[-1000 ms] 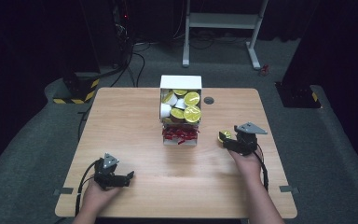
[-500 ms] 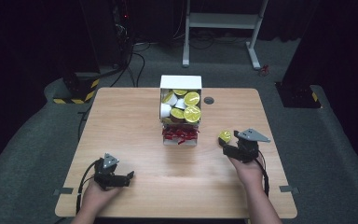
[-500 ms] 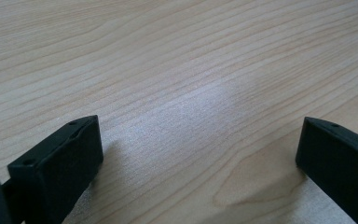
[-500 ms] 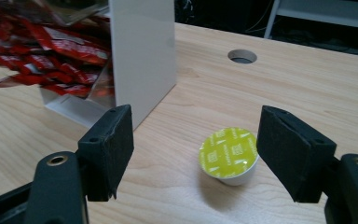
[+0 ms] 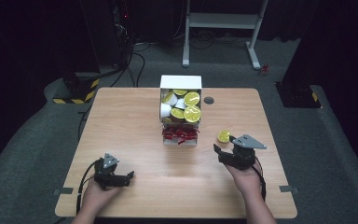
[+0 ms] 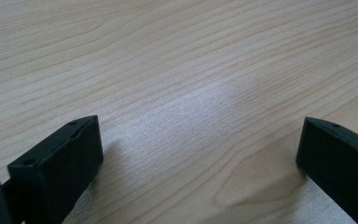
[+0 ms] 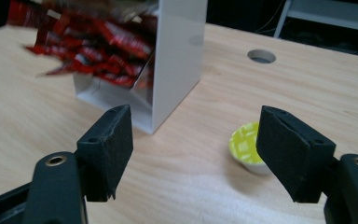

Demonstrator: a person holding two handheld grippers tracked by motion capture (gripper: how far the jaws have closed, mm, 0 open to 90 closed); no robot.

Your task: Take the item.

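Note:
A small capsule with a lime-green lid (image 5: 223, 136) stands alone on the wooden table (image 5: 135, 121), right of the white box (image 5: 181, 83). My right gripper (image 5: 219, 153) hovers just in front of it, jaws open and nothing between them. In the right gripper view the capsule (image 7: 244, 145) sits on the table beyond my right gripper (image 7: 196, 121), partly behind the right-hand jaw. My left gripper (image 5: 128, 177) rests low at the near left with its jaws wide open over bare wood; the left gripper view shows that gripper (image 6: 198, 135) holding nothing.
The white box holds several lime-lidded capsules (image 5: 186, 106) in its upper part and red packets (image 5: 181, 133) spilling from its lower opening (image 7: 98, 42). A round cable hole (image 5: 209, 100) lies right of the box. Dark floor surrounds the table.
My right gripper has drawn back toward the person and away from the capsule, which stays where it was on the table. The left gripper has not moved.

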